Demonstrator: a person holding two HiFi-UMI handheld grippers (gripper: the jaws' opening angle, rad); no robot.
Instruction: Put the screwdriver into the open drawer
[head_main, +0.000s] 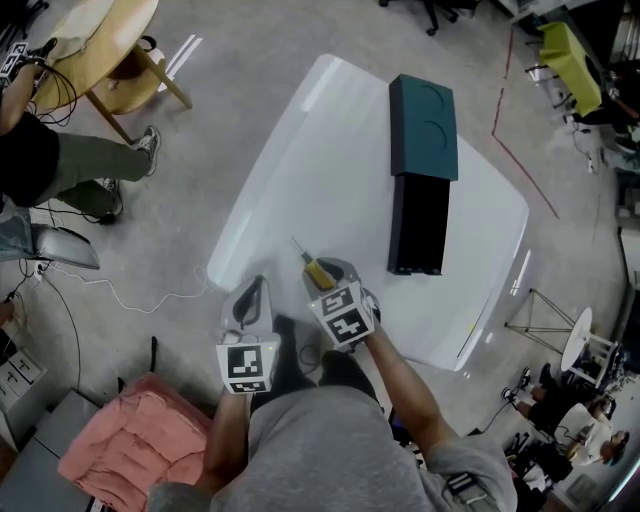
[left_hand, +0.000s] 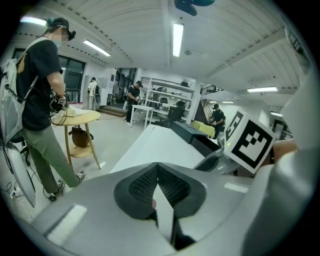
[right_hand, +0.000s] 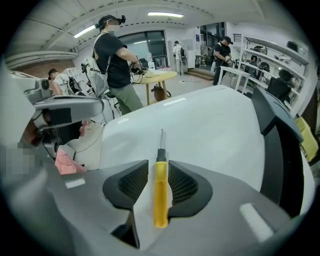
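The screwdriver, with a yellow handle and a thin metal shaft, lies on the white table near its front edge, tip pointing away. My right gripper stands over it, pointing steeply down. In the right gripper view the yellow handle lies between the open jaws of the right gripper, with a thin gap on each side. The black open drawer juts from a teal cabinet to the right. My left gripper hovers at the table's front edge, shut and empty, pads meeting at the tips.
A round wooden table and a standing person are at the far left. Pink cloth lies on the floor at the lower left. Cables trail on the floor. Chairs and stands crowd the right edge.
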